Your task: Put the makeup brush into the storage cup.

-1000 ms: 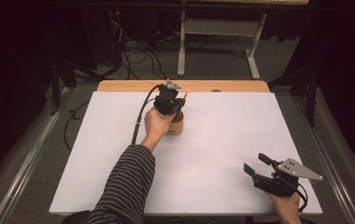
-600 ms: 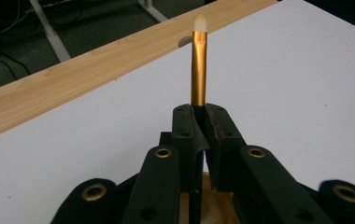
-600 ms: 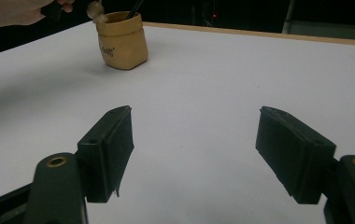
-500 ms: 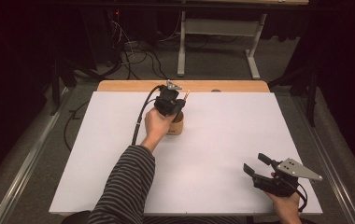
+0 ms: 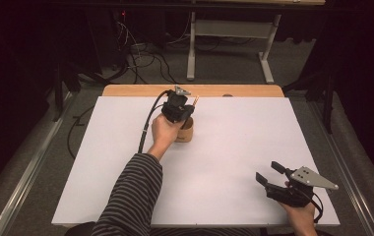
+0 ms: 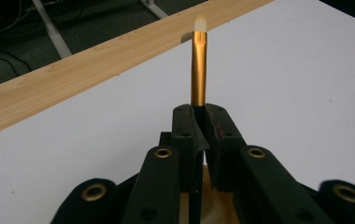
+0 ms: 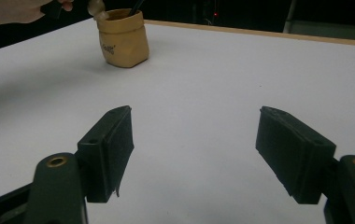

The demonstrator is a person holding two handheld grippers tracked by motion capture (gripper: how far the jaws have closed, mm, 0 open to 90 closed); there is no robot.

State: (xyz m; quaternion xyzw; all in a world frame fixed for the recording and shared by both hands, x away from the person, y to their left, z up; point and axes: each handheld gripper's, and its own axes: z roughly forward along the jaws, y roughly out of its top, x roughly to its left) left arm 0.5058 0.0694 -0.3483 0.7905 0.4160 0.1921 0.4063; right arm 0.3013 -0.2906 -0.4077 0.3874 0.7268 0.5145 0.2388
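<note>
Left gripper clamping gold brush over pot, right gripper jaws apart

A matt white table surface is edged by pale grained wood, a glossy gold metallic brush ferrule is gripped by matt black plastic jaws, and a creased tan paper-like pot is seen.

The table carried a white top with a bare wooden strip exposed along its far edge. One item stood directly on the white surface: a small tan pot, upright, toward the far side and left of centre.
</note>
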